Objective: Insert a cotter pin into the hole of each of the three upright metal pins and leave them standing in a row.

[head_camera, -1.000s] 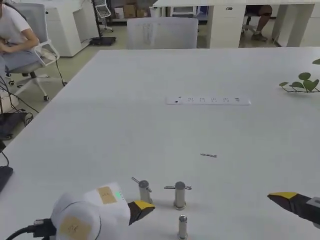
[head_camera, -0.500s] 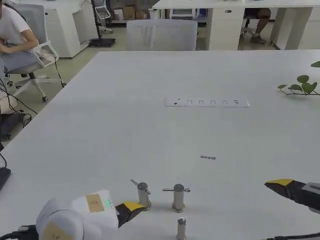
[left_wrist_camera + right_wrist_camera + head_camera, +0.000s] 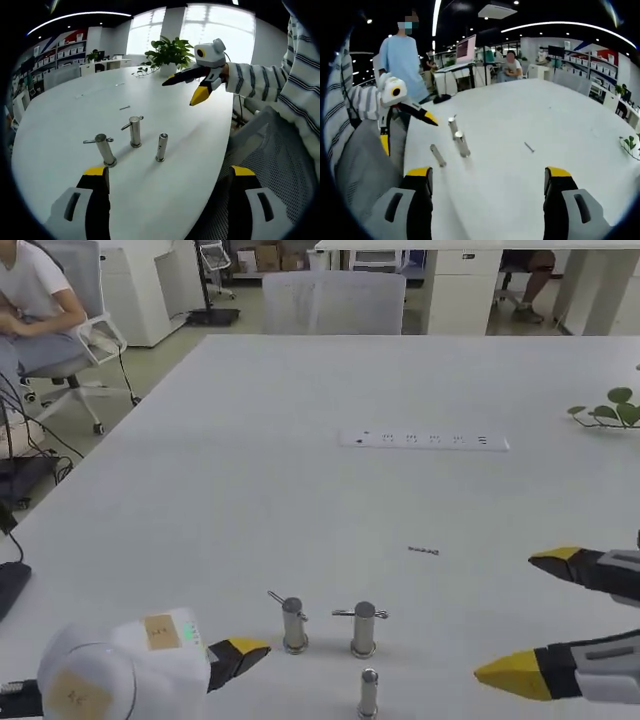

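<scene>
Three upright metal pins stand near the table's front edge. The left pin [image 3: 293,625] and the middle pin [image 3: 363,630] each carry a cotter pin through the top. In front of them the third pin [image 3: 368,692] is bare. From the left gripper view they are the pin [image 3: 105,150], the pin [image 3: 134,131] and the bare one [image 3: 161,147]. A loose cotter pin [image 3: 423,551] lies farther back. My left gripper [image 3: 168,172] is open, just left of the pins. My right gripper [image 3: 535,618] hangs open and empty to their right.
A white power strip [image 3: 425,441] lies across the table's middle. A leafy plant [image 3: 612,408] sits at the right edge. A grey chair [image 3: 335,302] stands at the far edge, and a person [image 3: 30,300] sits off to the left.
My left gripper has drawn back to the left, away from the left pin. The right gripper has come farther in, and both its jaws now show.
</scene>
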Tool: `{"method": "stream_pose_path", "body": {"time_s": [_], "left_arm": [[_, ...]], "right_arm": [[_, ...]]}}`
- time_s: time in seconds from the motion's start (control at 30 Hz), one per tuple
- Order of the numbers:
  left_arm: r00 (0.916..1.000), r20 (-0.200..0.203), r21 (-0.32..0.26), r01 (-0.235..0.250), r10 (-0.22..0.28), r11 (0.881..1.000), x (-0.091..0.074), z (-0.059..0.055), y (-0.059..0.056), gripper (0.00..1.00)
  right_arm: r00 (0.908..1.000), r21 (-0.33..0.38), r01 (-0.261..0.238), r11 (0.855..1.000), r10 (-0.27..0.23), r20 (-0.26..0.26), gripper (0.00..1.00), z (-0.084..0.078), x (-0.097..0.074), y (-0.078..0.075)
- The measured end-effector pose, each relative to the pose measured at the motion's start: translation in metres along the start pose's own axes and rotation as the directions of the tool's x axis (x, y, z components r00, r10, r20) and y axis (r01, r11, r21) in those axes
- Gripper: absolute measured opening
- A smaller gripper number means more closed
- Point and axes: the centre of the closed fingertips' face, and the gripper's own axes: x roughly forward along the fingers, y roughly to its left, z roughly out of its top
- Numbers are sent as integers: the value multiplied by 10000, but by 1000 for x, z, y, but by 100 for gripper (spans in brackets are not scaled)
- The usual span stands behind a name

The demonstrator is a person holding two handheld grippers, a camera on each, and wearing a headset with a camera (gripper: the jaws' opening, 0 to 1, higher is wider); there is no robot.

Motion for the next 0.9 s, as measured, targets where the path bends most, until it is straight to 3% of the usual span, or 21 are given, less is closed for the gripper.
{"method": "stream_pose_path", "body": {"time_s": [0.17,0.53,0.77,0.9], "left_arm": [[9999,-101,-220,-85,82,9997,-4,-6,0,99],[9994,-66,-364,-334,331,9988,-10,-6,1,99],[9990,-111,-521,-444,439,9977,-12,-9,1,99],[9985,-168,-570,-527,518,9970,-13,-10,1,99]], "right_arm": [[9997,-567,-81,9984,68,-219,89,7,9,-13],[9942,-1394,-679,9879,554,-918,85,24,34,-35],[9862,-1664,-1107,9798,876,-1403,84,25,50,-41],[9753,-2060,-1393,9686,982,-1977,83,18,58,-44]]}}
